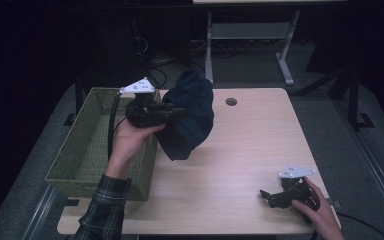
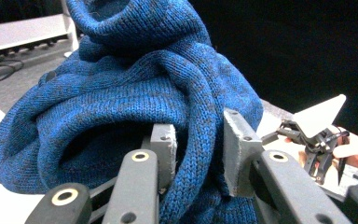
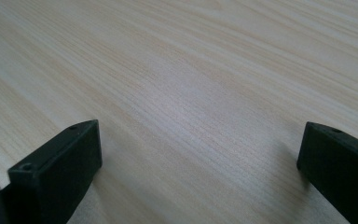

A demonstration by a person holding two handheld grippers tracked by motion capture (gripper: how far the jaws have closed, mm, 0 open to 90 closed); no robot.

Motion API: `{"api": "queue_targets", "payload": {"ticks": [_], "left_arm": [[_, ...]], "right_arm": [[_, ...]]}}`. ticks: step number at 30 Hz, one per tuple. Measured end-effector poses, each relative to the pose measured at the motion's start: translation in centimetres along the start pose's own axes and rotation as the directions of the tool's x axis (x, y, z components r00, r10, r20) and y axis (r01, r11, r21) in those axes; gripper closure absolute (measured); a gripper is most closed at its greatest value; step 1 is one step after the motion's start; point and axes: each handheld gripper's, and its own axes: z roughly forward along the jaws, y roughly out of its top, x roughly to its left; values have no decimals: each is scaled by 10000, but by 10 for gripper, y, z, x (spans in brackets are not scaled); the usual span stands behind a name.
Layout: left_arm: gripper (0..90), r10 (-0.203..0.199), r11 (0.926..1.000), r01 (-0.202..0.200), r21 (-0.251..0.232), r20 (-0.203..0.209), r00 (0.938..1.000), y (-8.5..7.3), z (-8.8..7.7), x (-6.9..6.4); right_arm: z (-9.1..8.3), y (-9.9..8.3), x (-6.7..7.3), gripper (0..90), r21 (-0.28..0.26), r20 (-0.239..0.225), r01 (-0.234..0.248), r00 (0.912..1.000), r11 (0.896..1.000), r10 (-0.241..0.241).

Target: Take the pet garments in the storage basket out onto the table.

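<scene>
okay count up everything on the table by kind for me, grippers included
Blue knit garment: 1, clamped in the left gripper
Green woven basket: 1
Grippers: 2, counting the right gripper, open over the table
Total: 4

- The sweater [image 1: 190,117] is hanging over the table [image 1: 230,165], blocking the way beside the basket [image 1: 87,145].
- Bare tabletop is lying open between sweater and right gripper [image 1: 272,197].

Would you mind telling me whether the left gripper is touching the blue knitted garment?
Touching. In the left gripper view, the left gripper has a fold of the blue knitted garment pinched between its pads, with the jaws closed on it.
</scene>
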Motion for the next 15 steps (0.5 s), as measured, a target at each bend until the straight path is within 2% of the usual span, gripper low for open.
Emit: {"api": "queue_targets", "payload": {"ticks": [8,15], "left_arm": [[687,123,9998,-131,160,486,9987,2,36,-12],[686,203,9992,-225,318,676,9975,-1,65,-20]], "right_arm": [[0,0,0,0,-4,2,7,10000,10000,-7],[0,0,0,0,0,1,-3,10000,10000,3]]}}
